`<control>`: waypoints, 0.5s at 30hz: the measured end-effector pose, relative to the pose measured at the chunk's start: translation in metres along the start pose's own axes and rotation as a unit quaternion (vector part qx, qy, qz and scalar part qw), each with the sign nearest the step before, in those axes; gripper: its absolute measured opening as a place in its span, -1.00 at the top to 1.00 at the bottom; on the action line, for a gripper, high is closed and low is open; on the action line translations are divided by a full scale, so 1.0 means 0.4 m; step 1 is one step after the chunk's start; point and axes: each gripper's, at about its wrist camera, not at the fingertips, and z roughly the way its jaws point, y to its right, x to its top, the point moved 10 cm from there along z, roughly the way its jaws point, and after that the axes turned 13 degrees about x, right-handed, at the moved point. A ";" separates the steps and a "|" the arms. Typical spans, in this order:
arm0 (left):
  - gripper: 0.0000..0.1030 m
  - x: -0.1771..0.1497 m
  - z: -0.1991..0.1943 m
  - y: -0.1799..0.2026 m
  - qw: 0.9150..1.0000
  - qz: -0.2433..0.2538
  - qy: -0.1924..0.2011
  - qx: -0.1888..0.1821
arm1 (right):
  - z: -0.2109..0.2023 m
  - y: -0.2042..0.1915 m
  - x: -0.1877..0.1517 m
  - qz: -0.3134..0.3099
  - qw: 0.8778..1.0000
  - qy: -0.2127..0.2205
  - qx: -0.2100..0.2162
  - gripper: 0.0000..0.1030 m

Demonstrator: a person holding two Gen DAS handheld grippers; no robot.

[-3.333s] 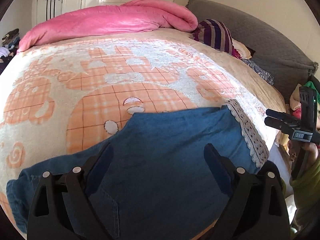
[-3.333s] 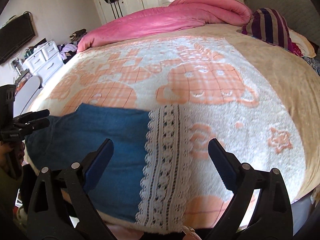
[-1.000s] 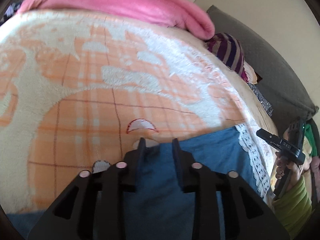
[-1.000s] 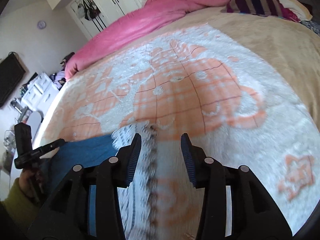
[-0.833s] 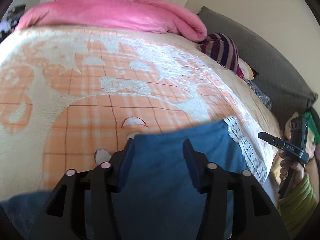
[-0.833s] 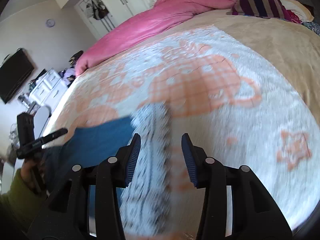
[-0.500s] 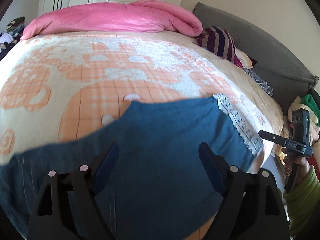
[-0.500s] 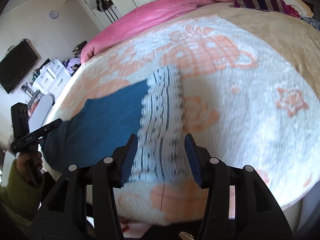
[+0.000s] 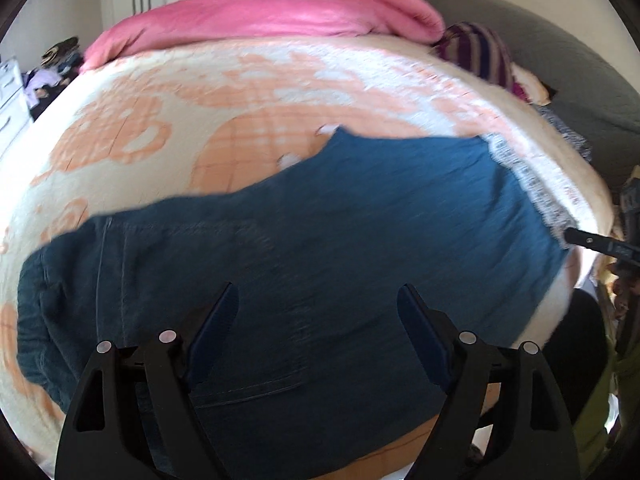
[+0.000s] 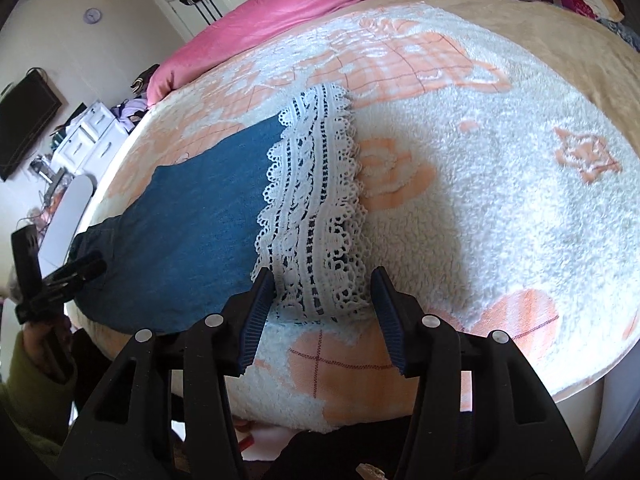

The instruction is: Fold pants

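Note:
Blue denim pants [image 9: 360, 220] lie flat across the near side of the bed, with a white lace cuff [image 9: 532, 184] at their right end. My left gripper [image 9: 316, 300] hovers open and wide above the waist half with nothing between its fingers. In the right wrist view the lace cuff [image 10: 312, 200] runs down toward my right gripper [image 10: 322, 280], whose jaws stand apart over the cuff's near corner without pinching it. The blue cloth [image 10: 200, 208] stretches left toward the left gripper [image 10: 80, 270], held by a hand in a green sleeve.
The pants rest on a cream and orange fleece blanket [image 10: 500, 180]. A pink duvet [image 9: 260, 20] is piled at the far side, with a striped pillow [image 9: 476, 52] and grey headboard [image 9: 560, 60] to the right. White drawers [image 10: 92, 132] stand beyond the bed's left edge.
Both grippers let go of the cloth and drew back toward the bed's near edge. The left opened from nearly shut to wide; the right opened a little. The pants now lie spread out.

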 end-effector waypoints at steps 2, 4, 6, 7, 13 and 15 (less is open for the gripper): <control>-0.57 -0.011 0.012 -0.018 1.000 -0.008 -0.006 0.006 | 0.001 -0.002 -0.003 -0.005 1.000 -0.001 -0.005 0.15; -0.57 -0.018 0.017 -0.024 1.000 -0.005 -0.005 0.013 | 0.003 -0.006 -0.006 -0.007 1.000 -0.002 -0.005 0.12; -0.57 -0.022 0.021 -0.024 1.000 -0.002 -0.004 0.018 | 0.008 -0.008 -0.008 -0.012 1.000 -0.004 -0.012 0.12; -0.57 -0.023 0.022 -0.023 1.000 -0.001 -0.002 0.021 | 0.009 -0.008 -0.007 -0.014 1.000 -0.003 -0.014 0.16; -0.57 -0.027 0.023 -0.024 1.000 -0.002 0.000 0.019 | 0.003 -0.022 -0.016 -0.015 1.000 0.001 0.004 0.63; -0.57 -0.027 0.024 -0.026 1.000 -0.004 0.000 0.018 | -0.006 -0.031 -0.015 -0.023 1.000 0.005 0.005 0.66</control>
